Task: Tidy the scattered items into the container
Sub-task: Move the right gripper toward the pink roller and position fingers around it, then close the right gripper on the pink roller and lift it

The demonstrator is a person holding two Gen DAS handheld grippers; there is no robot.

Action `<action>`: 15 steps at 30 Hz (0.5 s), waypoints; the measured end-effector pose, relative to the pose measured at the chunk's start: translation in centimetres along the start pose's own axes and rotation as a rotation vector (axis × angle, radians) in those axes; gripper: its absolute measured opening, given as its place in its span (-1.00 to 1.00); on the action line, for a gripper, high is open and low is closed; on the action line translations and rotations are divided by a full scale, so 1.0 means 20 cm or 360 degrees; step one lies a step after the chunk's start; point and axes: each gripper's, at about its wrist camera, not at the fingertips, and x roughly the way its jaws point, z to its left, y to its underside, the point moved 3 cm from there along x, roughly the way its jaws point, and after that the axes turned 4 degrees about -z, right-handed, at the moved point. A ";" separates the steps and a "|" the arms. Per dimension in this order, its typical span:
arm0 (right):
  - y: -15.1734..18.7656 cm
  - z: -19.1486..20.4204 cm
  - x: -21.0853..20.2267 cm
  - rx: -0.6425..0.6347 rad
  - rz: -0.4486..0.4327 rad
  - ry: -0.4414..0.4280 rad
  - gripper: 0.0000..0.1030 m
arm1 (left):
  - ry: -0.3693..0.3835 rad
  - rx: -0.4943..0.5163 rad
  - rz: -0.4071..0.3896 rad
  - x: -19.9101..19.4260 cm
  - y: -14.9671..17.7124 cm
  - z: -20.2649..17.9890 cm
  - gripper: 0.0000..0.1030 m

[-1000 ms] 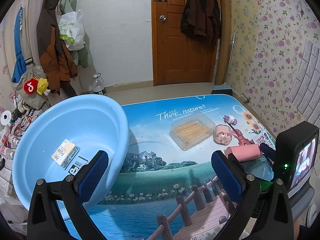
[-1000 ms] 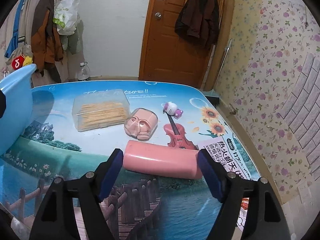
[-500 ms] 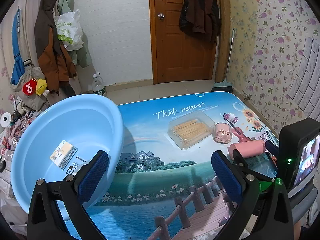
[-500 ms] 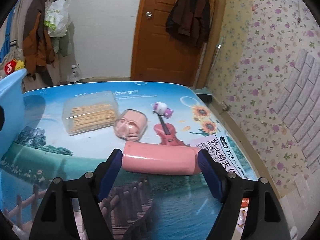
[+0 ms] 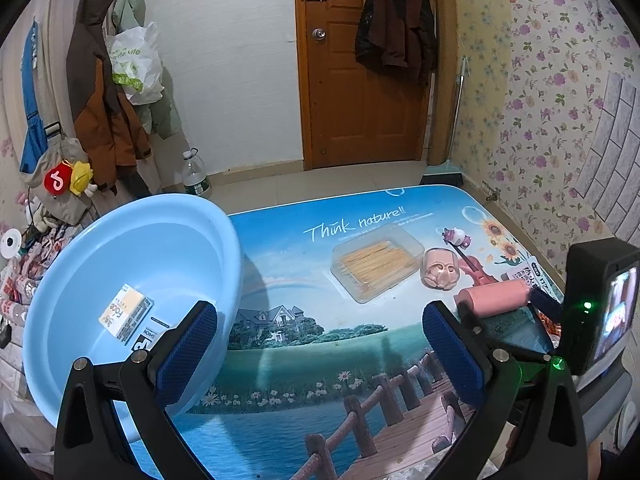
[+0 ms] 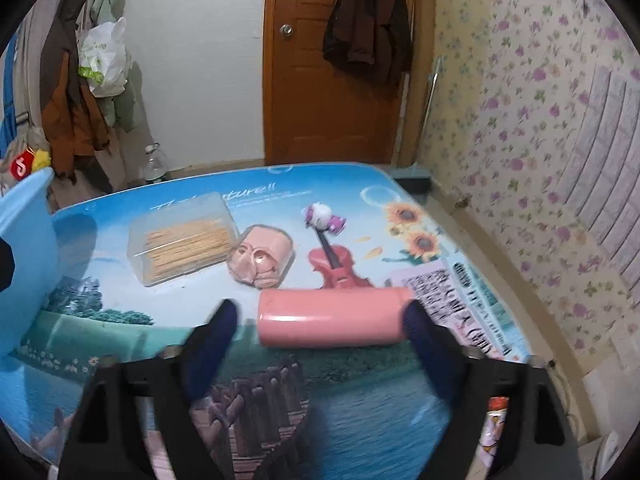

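The right gripper (image 6: 316,320) has just been opening wide around the pink cylinder (image 6: 332,322); left gripper (image 5: 320,344) spread, beside the blue basin (image 5: 192,240)

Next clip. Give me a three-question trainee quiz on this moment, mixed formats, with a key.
1. True or false: the blue basin already holds a small box.
2. What lies between the right gripper's open fingers? A) the pink cylinder B) the toothpick box C) the face-shaped toy
3. Fill in: the left gripper is open and holds ____.

Key:
1. True; it rests on the basin's inner wall.
2. A. The jaws have just been opening; a gap shows at the left finger, and contact at the right is unclear.
3. Nothing; only bare table shows between its pads.
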 end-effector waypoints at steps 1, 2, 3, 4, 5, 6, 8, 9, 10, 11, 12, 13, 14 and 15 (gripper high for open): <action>0.01 0.00 0.00 -0.0013 -0.0008 0.0021 1.00 | 0.0002 0.0002 -0.0001 0.00 0.00 0.00 1.00; 0.01 0.00 -0.01 -0.0034 -0.0040 0.0041 1.00 | 0.0001 0.0003 -0.0001 0.00 0.00 0.00 1.00; 0.01 0.01 -0.01 -0.0041 -0.0054 0.0047 1.00 | 0.0002 0.0003 -0.0001 0.00 0.00 0.00 1.00; 0.00 0.02 -0.03 -0.0045 -0.0067 0.0046 1.00 | 0.0002 0.0005 -0.0002 0.00 -0.01 0.00 1.00; 0.00 0.02 -0.03 -0.0041 -0.0080 0.0040 1.00 | 0.0001 0.0007 -0.0002 0.00 -0.01 0.00 1.00; -0.01 0.02 -0.03 -0.0039 -0.0086 0.0031 1.00 | -0.0001 0.0008 -0.0001 0.00 -0.01 0.00 1.00; -0.03 0.01 -0.02 -0.0027 -0.0081 0.0034 1.00 | -0.0001 0.0004 -0.0002 0.00 -0.01 0.00 1.00; -0.04 0.01 -0.01 -0.0014 -0.0075 0.0040 1.00 | -0.0002 0.0006 -0.0003 0.00 -0.01 0.00 1.00; -0.05 0.00 0.00 -0.0005 -0.0069 0.0038 1.00 | -0.0003 0.0009 -0.0005 0.00 -0.01 -0.01 1.00; -0.05 -0.01 0.01 -0.0001 -0.0063 0.0040 1.00 | -0.0003 0.0011 -0.0005 0.00 -0.02 -0.01 1.00; -0.06 -0.01 0.02 -0.0003 -0.0060 0.0044 1.00 | -0.0003 0.0013 -0.0006 0.00 -0.02 -0.01 1.00; -0.07 -0.02 0.02 -0.0003 -0.0059 0.0044 1.00 | -0.0003 0.0015 -0.0008 0.00 -0.02 -0.01 1.00; -0.07 -0.02 0.03 0.0002 -0.0055 0.0040 1.00 | -0.0004 0.0017 -0.0008 0.00 -0.02 -0.01 1.00; -0.08 -0.02 0.03 0.0003 -0.0053 0.0039 1.00 | -0.0005 0.0018 -0.0008 0.00 -0.02 -0.01 1.00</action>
